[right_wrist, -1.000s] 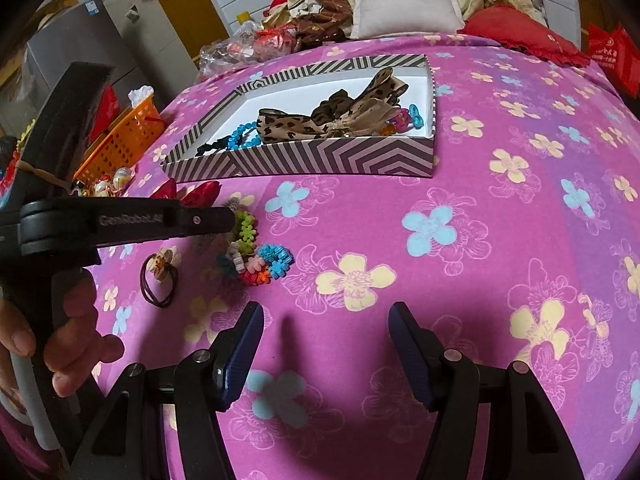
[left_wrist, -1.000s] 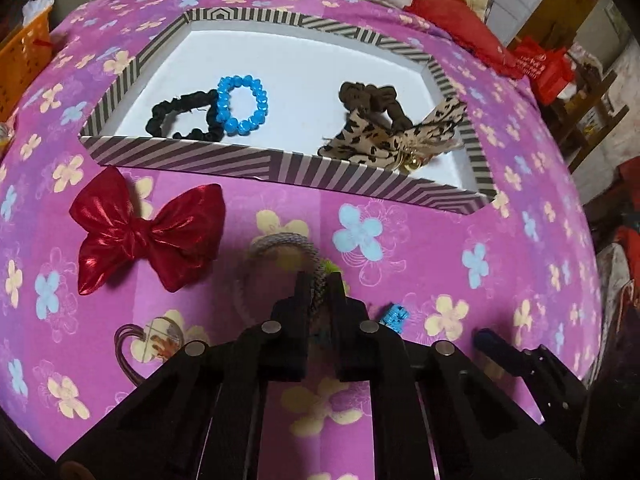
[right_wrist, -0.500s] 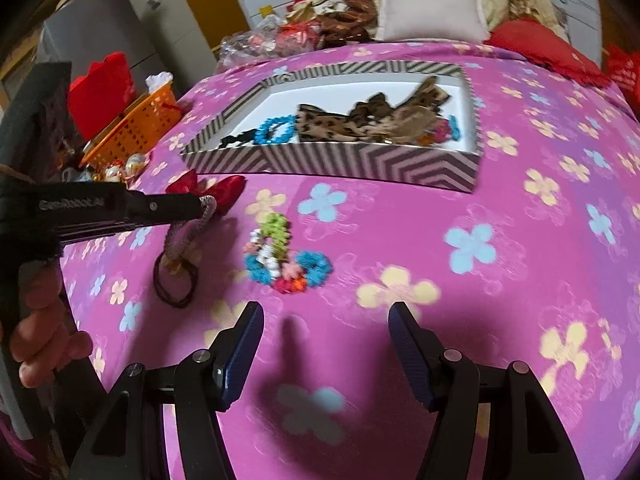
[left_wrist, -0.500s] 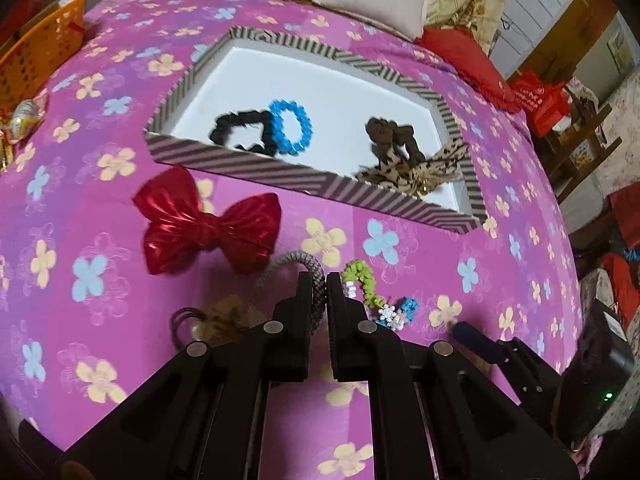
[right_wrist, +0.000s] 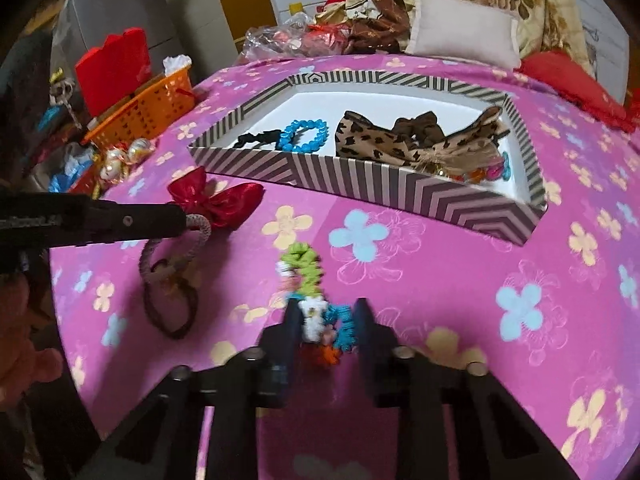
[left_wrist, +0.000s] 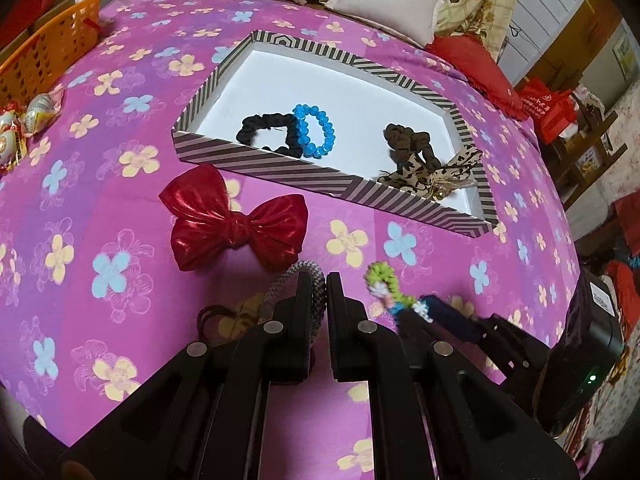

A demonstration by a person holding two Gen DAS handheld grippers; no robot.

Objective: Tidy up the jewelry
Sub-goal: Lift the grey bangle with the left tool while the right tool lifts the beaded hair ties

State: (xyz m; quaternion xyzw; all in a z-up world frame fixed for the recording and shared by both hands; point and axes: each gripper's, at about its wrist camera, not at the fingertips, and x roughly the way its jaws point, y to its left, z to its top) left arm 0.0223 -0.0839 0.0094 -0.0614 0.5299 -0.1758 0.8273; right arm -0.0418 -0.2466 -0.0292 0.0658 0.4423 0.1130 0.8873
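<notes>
My left gripper (left_wrist: 321,285) is shut on a grey braided hair tie (left_wrist: 289,280) and holds it above the cloth; the tie hangs from it in the right wrist view (right_wrist: 192,246). My right gripper (right_wrist: 326,314) is closing around a multicoloured flower bracelet (right_wrist: 308,280), its jaws on either side of the bracelet's near end. The striped box (left_wrist: 320,178) holds a black scrunchie (left_wrist: 266,132), a blue bead bracelet (left_wrist: 316,130), a brown scrunchie (left_wrist: 408,140) and a leopard bow (left_wrist: 432,172). A red bow (left_wrist: 236,224) lies in front of the box.
A brown elastic with a flower (right_wrist: 172,300) lies on the pink flowered cloth (right_wrist: 460,280). An orange basket (right_wrist: 148,112) and wrapped sweets (right_wrist: 124,156) sit at the left. Pillows and clutter line the far side. The right gripper's body shows at lower right in the left wrist view (left_wrist: 480,332).
My left gripper has lifted the grey hair tie off the cloth. My right gripper has moved left onto the flower bracelet and its jaws have narrowed from wide open.
</notes>
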